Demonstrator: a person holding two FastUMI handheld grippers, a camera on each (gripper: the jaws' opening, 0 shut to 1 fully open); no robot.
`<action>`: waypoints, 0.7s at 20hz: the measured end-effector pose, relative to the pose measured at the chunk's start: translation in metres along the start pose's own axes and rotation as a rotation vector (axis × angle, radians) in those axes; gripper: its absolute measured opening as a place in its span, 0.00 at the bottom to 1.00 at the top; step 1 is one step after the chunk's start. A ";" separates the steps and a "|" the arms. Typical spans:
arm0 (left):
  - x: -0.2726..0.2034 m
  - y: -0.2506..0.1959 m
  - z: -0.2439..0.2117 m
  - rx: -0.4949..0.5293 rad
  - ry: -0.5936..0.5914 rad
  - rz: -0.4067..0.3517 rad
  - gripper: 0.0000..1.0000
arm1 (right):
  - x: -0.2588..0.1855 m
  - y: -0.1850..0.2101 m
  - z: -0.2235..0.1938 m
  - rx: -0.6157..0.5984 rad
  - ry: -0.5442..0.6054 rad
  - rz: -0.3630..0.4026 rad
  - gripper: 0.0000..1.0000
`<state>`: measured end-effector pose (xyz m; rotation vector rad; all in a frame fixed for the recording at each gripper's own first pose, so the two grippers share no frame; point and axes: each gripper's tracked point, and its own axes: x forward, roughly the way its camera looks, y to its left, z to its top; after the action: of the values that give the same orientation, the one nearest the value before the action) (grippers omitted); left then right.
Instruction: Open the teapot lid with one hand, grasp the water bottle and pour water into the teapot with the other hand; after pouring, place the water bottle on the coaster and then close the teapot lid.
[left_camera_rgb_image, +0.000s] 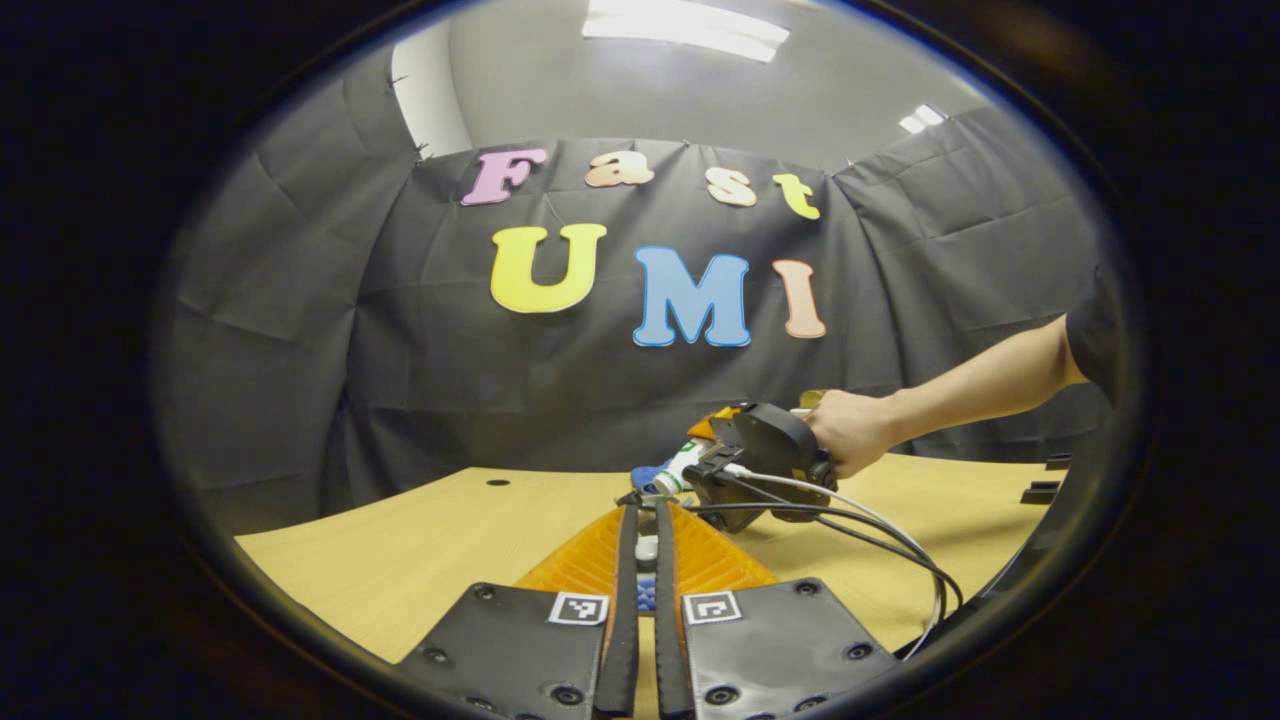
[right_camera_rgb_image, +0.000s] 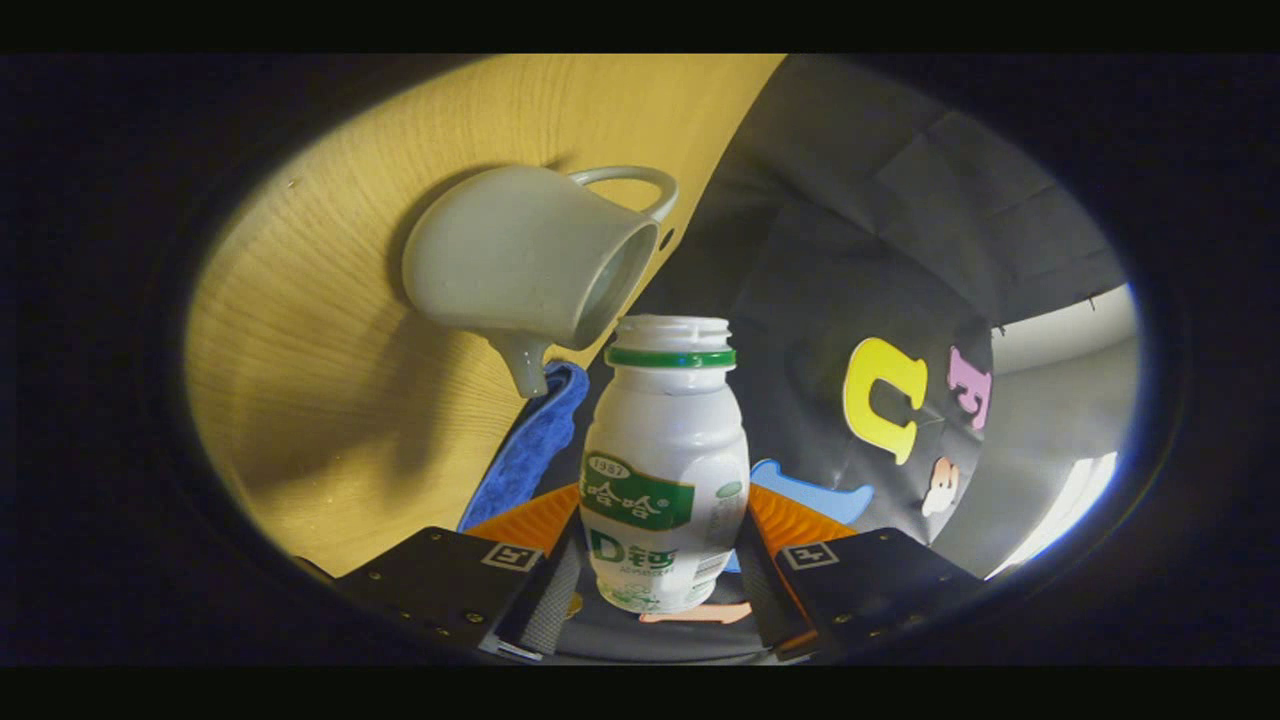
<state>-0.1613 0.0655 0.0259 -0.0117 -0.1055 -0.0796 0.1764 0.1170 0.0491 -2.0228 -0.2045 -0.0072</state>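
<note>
i count one water bottle (right_camera_rgb_image: 663, 470), one teapot (right_camera_rgb_image: 528, 268), one blue cloth (right_camera_rgb_image: 530, 445), one wooden table (left_camera_rgb_image: 420, 545). landmark = teapot.

right gripper (right_camera_rgb_image: 660, 590): both fingers clamped on the lower body of the water bottle, one each side. the bottle is uncapped and its open neck sits just beside the teapot's open rim, near the spout. no lid on the teapot in the right gripper view; it stands on the table, and the view is rolled so the table runs up the left side. the blue cloth lies on the table just beside the teapot, on the spout side.

left gripper (left_camera_rgb_image: 646, 560): fingers nearly together, a narrow gap between them, with a small pale thing pinched in that gap; i can't tell what it is. in the left gripper view i also see the right gripper farther off over the table, one hand (left_camera_rgb_image: 850, 430) on it, bottle tipped sideways with the neck pointing away from the hand. cables trail from that gripper down to the table.
</note>
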 end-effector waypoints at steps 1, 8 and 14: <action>0.001 0.000 0.000 -0.002 0.000 0.000 0.17 | 0.002 0.005 0.000 0.039 0.005 0.014 0.72; 0.004 0.002 -0.009 -0.019 0.020 0.006 0.17 | -0.002 0.029 0.008 0.340 0.002 0.109 0.72; 0.009 0.003 -0.017 -0.022 0.040 0.015 0.17 | -0.006 0.031 0.016 0.546 -0.009 0.131 0.72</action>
<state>-0.1502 0.0678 0.0104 -0.0332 -0.0643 -0.0663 0.1742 0.1169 0.0139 -1.4876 -0.0677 0.1275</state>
